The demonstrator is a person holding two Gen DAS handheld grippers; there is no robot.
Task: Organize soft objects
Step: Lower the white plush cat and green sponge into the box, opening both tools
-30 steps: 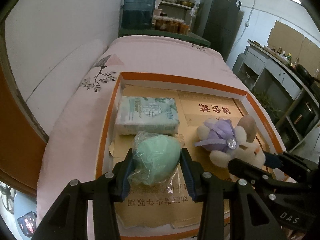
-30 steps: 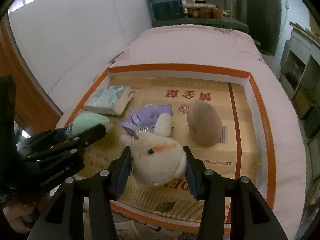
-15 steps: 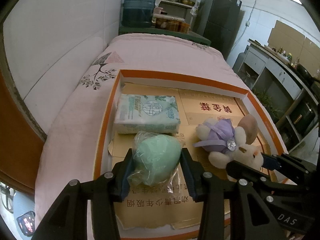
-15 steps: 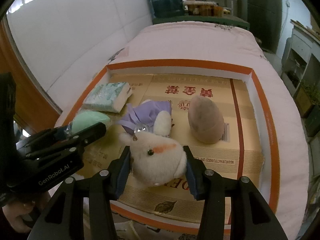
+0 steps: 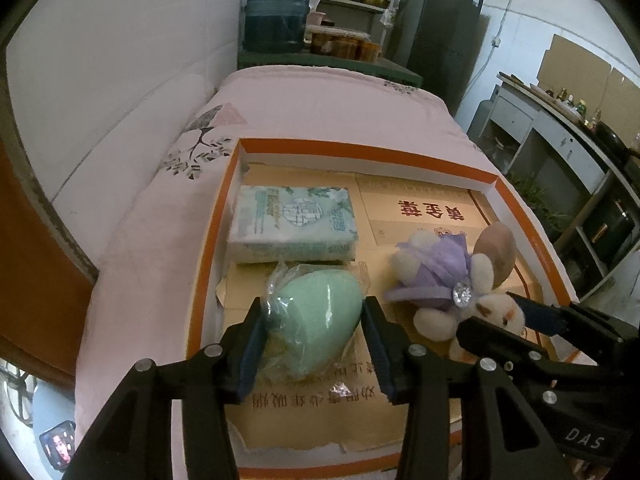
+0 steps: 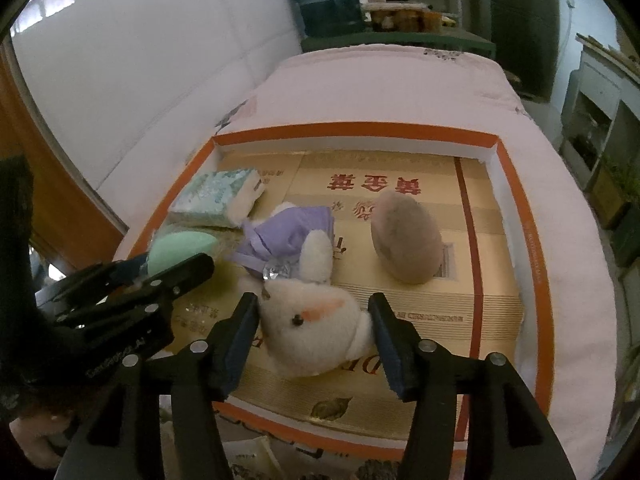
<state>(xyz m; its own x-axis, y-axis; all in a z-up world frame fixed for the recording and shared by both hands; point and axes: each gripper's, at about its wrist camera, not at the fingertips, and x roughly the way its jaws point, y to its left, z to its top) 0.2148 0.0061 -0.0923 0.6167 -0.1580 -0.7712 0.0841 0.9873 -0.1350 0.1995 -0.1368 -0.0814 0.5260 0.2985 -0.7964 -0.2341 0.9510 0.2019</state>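
We are at the release step: both toys sit in the orange-rimmed tray [image 5: 216,216] on the pink bed. Our left gripper [image 5: 314,344] is opening around the bagged green egg-shaped sponge [image 5: 312,320], and its pads seem to have just let go, though the crinkled wrap blurs that. Our right gripper [image 6: 312,340] is opening too, with the plush bunny's head [image 6: 312,328] between its parting pads. Next we should back both grippers straight away without dragging anything. Only the right view shows the whole brown egg-shaped sponge [image 6: 406,240]; the left view shows the top face of the tissue pack [image 5: 292,224].
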